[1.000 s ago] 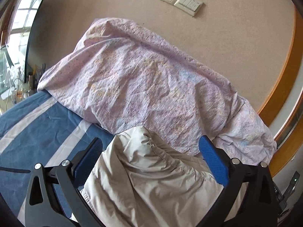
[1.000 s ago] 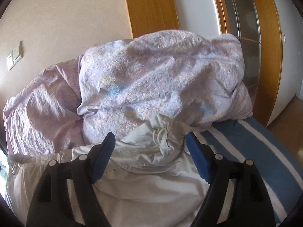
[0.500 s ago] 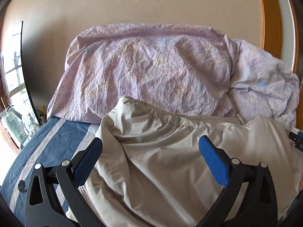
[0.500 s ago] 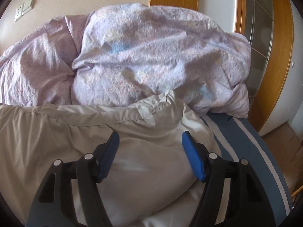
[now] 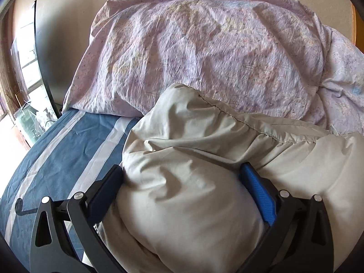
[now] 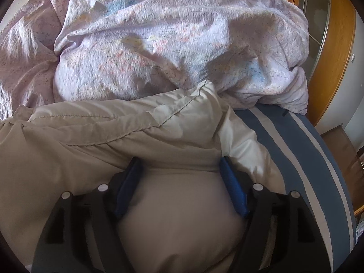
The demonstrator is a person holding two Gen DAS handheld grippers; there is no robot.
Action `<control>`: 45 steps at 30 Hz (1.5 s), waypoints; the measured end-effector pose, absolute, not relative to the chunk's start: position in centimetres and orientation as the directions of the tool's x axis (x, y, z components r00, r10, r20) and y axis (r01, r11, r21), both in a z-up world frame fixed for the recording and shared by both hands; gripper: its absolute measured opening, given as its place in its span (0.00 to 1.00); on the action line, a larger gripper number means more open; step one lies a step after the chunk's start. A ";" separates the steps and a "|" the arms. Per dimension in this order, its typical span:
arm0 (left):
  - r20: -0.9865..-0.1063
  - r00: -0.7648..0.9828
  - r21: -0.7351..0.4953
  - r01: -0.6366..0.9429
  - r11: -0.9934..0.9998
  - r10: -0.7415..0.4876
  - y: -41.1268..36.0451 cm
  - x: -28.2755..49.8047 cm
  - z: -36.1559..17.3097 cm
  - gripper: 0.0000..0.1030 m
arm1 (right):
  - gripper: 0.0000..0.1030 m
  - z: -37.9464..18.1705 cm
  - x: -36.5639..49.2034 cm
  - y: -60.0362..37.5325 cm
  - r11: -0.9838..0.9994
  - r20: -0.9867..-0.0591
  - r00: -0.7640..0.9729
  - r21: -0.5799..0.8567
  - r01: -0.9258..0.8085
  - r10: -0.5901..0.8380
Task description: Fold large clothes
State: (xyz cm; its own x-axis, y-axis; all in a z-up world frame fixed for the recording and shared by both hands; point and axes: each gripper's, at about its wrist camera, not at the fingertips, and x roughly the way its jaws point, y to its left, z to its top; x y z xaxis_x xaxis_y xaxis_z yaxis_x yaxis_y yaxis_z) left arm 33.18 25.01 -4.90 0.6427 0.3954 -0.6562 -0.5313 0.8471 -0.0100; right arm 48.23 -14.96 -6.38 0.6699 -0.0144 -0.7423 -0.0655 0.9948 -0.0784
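A puffy beige down jacket (image 5: 193,182) lies bunched on the bed and fills the lower part of both wrist views; it also shows in the right wrist view (image 6: 159,136). My left gripper (image 5: 182,186) is open wide, pressed down over the jacket's left end, with padding bulging between the blue pads (image 5: 259,188). My right gripper (image 6: 182,182) is open too, pushed into the jacket's right end, and fabric covers the fingertips (image 6: 232,188).
A crumpled lilac floral duvet (image 5: 204,45) is heaped behind the jacket against the wall, also in the right wrist view (image 6: 170,41). The blue bedsheet with white stripes (image 5: 56,154) shows left and right (image 6: 307,159). A wooden wardrobe (image 6: 336,56) stands at the right.
Both grippers have dropped lower and pushed forward into the jacket. The padding now bulges between the open jaws, and the wall sockets have left the view.
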 end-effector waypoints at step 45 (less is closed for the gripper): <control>-0.747 0.619 -0.271 -0.618 0.738 0.244 31.8 33.7 -8.5 0.99 | 0.79 -8.8 50.6 -18.0 1.000 -0.772 0.636 -0.001 -0.009 0.005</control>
State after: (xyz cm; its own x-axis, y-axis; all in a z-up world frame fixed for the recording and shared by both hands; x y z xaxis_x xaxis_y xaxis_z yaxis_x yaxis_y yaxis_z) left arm 33.68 31.78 -8.51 0.6186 0.2437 -0.7469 -0.6177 0.7384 -0.2706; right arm 50.63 -17.99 -8.79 0.6357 0.0045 -0.7719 -0.0086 1.0000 -0.0012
